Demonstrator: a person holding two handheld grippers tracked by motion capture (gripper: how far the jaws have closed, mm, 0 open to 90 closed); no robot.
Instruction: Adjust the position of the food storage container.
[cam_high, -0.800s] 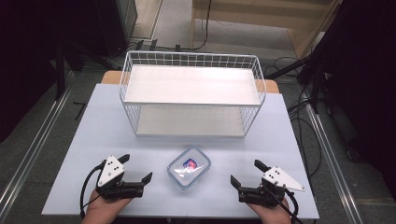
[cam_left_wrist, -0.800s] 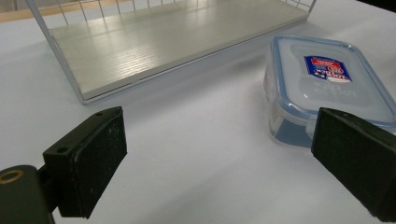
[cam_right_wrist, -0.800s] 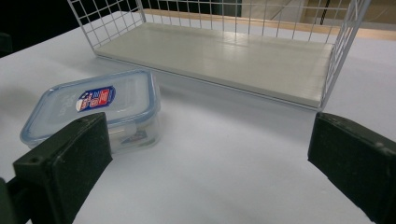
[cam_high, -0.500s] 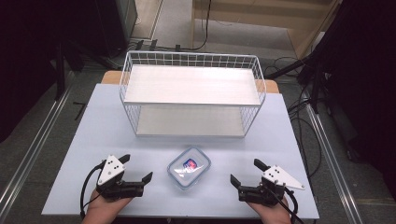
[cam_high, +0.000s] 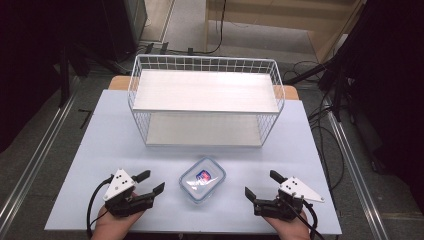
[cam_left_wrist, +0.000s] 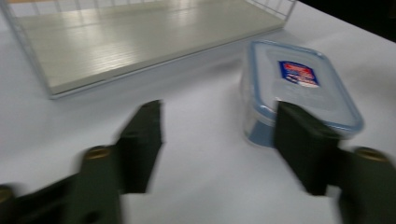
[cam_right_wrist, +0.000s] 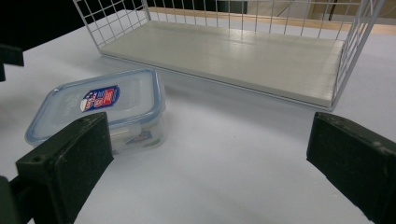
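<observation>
High view: left hand-held gripper (cam_high: 150, 182) slightly nearer the container (cam_high: 202, 179), both hand-held grippers open, empty.

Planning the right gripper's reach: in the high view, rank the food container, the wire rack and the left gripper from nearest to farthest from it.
1. Food container, just left of the right gripper.
2. Left gripper, beyond the container, at the left.
3. Wire rack, at the table's far side.

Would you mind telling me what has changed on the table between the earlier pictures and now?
Nothing has visibly changed. The left gripper and right gripper rest open on either side of the lidded plastic container, touching nothing, and the wire basket stands where it was.
</observation>
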